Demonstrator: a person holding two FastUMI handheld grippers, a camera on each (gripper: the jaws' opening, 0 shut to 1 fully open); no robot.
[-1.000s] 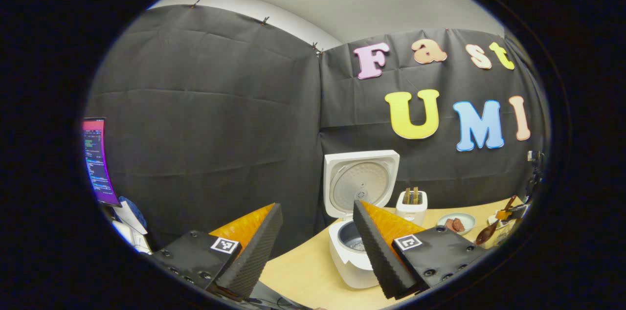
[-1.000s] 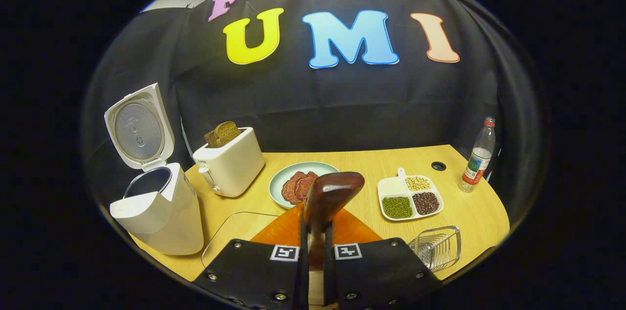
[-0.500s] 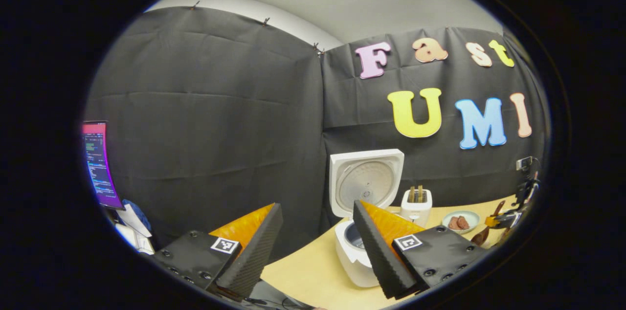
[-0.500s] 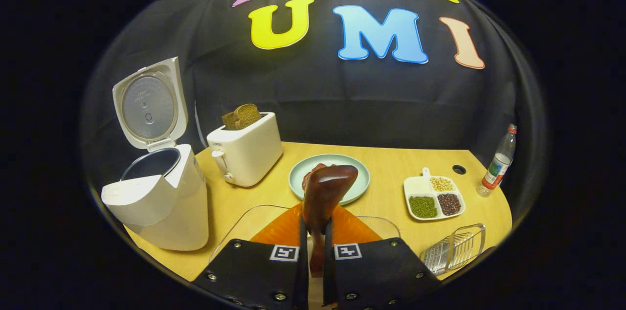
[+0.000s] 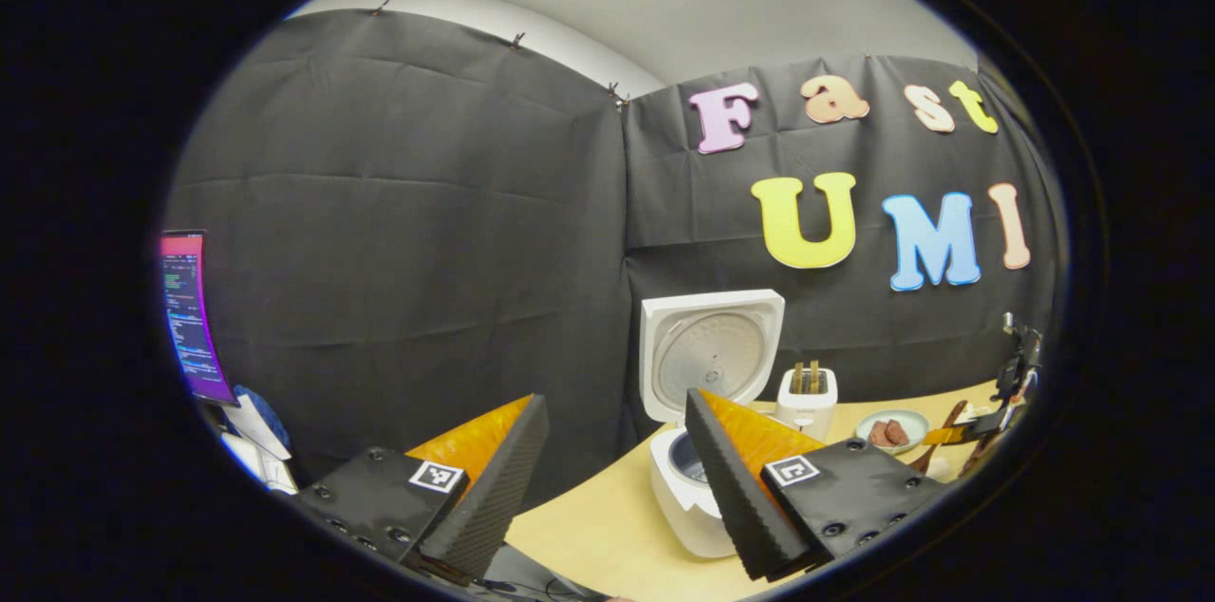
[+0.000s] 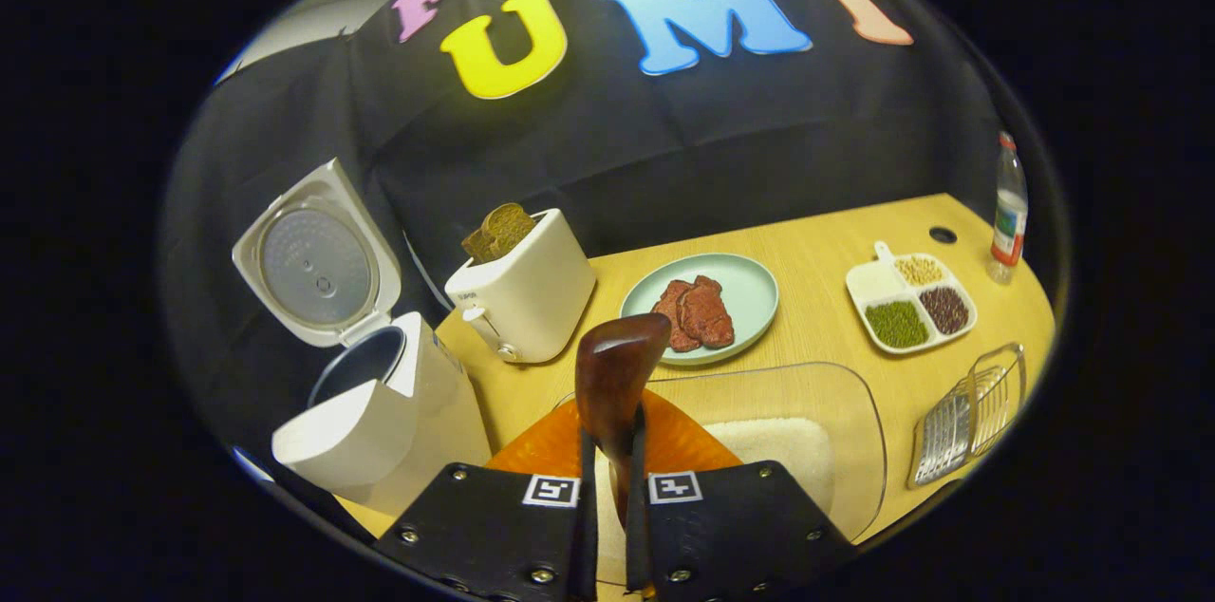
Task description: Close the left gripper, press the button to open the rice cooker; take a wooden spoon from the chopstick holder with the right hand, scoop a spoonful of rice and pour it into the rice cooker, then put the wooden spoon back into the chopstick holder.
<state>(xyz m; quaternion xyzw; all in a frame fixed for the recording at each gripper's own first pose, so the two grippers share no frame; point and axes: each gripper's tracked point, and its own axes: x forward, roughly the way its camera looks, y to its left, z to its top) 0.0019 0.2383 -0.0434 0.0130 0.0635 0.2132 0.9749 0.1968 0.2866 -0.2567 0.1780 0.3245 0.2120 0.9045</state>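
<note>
Right gripper [image 6: 607, 488] clamped on wooden spoon [image 6: 615, 374], bowl up at frame centre, above clear rice tray [image 6: 845, 412]. Rice cooker [image 6: 380, 393] lower left, lid up. Left gripper [image 5: 617, 469] wide apart, empty, cooker at lower centre-right.

Staged kitchen set inside a recording booth, not a home. Black cloth wall [image 5: 408, 222] clipped up around a pale wooden tabletop [image 6: 816, 251]. Laid out with rice cooker [image 6: 380, 412], toaster [image 6: 527, 303], plate of meat [image 6: 702, 308], divided bean dish [image 6: 909, 298]. Lit monitor [image 5: 190, 312] beside the booth; plain grey ceiling [image 5: 683, 4] above.
</note>
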